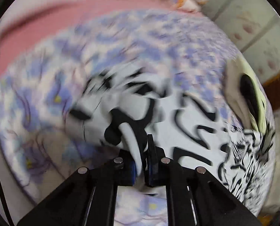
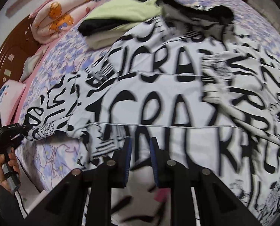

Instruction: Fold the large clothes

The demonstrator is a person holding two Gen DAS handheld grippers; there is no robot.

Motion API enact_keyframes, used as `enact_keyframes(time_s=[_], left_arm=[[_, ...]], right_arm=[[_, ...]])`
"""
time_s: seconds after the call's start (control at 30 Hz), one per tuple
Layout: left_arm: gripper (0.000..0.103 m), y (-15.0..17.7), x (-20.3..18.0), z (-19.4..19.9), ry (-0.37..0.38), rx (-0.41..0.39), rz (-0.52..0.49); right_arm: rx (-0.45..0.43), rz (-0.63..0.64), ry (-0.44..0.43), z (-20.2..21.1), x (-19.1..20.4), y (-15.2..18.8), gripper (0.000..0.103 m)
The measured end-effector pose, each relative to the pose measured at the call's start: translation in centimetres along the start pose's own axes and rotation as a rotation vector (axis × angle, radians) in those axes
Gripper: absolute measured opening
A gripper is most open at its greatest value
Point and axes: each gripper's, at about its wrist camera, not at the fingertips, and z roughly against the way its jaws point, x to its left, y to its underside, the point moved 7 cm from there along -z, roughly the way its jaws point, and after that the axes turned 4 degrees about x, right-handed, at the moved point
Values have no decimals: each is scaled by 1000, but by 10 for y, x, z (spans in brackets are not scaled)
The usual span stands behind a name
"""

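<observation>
A large white garment printed with big black letters lies spread over the bed; it is motion-blurred in both views. In the left wrist view my left gripper is shut on a bunched white and black fold of the garment, lifted a little off the sheet. The right wrist view shows that left gripper at the far left, on the sleeve end, with a hand around its handle. My right gripper hovers low over the garment's middle. Its jaws stand a narrow gap apart, and blurred cloth shows through the gap.
The bed has a purple floral sheet. A folded stack of green, black and white clothes sits at the garment's far edge. A rolled pink blanket, a pillow and a wooden headboard lie at the left.
</observation>
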Motion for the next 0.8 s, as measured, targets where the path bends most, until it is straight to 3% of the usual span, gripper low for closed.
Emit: enact_keyframes(time_s=[0.13,0.23,0.3,0.43,0.53,0.6,0.7,0.8], left_arm=[[6,20,-101,57,30,-150,-234],[6,57,-187,94,115,-223,-421],[6,94,-247,105,187,-216,-539],[8,169,-323,91,301,-128,-700],[31,236,-361,56,342,19,-820],[61,270,-370,35,312,77,-886],[64,301,-370,26,270,85,-960],[64,304,-363,28,246,87,-984]], right_arm=[[-53,-32,33,29,-42,10,19],[-78,-92,27,50,-80,24,19],[-91,-136,22,60,-101,32,19],[-121,-216,38,78,-143,47,20],[-129,-274,43,86,-175,58,20],[-123,-304,44,87,-192,63,20],[-121,-336,36,87,-209,68,20],[-121,-343,20,85,-214,70,20]])
